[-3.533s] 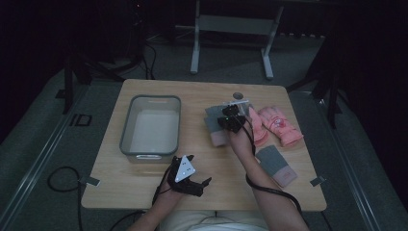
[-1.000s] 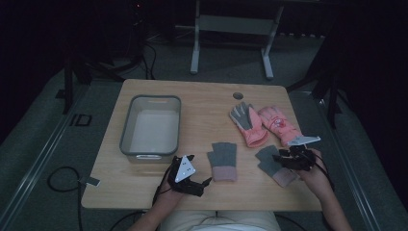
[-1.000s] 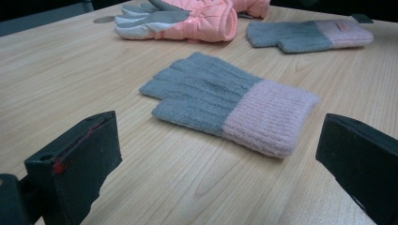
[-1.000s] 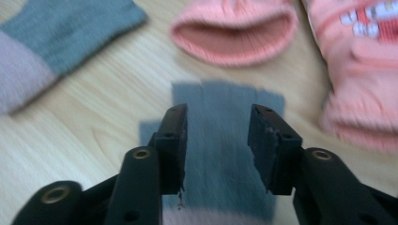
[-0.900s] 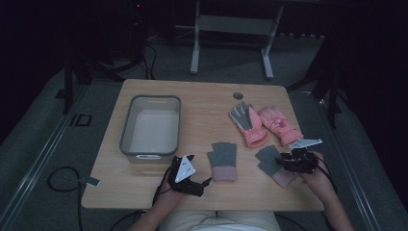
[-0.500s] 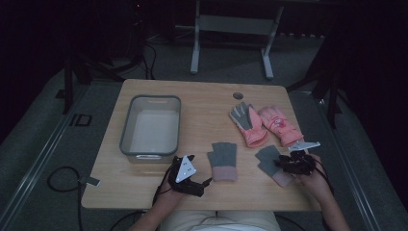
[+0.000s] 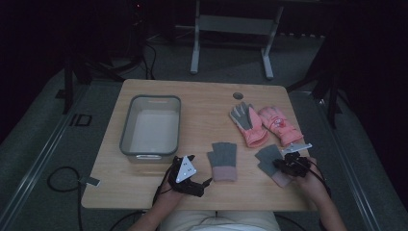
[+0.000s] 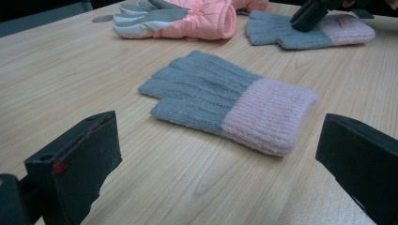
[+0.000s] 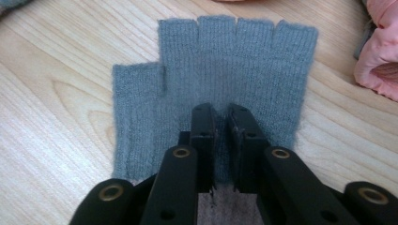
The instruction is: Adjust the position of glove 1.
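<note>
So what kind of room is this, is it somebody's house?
Probably not a house; it looks more like a dim workshop or test room. A bare wooden table stands on grey carpet, cables trail over the floor, and a metal stand sits behind. The person works with grippers, not bare hands.

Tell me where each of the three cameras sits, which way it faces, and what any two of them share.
High view: above the person's side, looking forward and down on the table, the bin and the pink gloves; both forearms and each hand-held gripper show.
Left gripper view: rides the left hand-held gripper, low over the wood, facing the near knit glove; its open jaws show.
Right gripper view: rides the right hand-held gripper, looking down on the far knit glove, jaws pinched on it.
Shared: the left gripper view and high view both show the right one on that glove.
</note>
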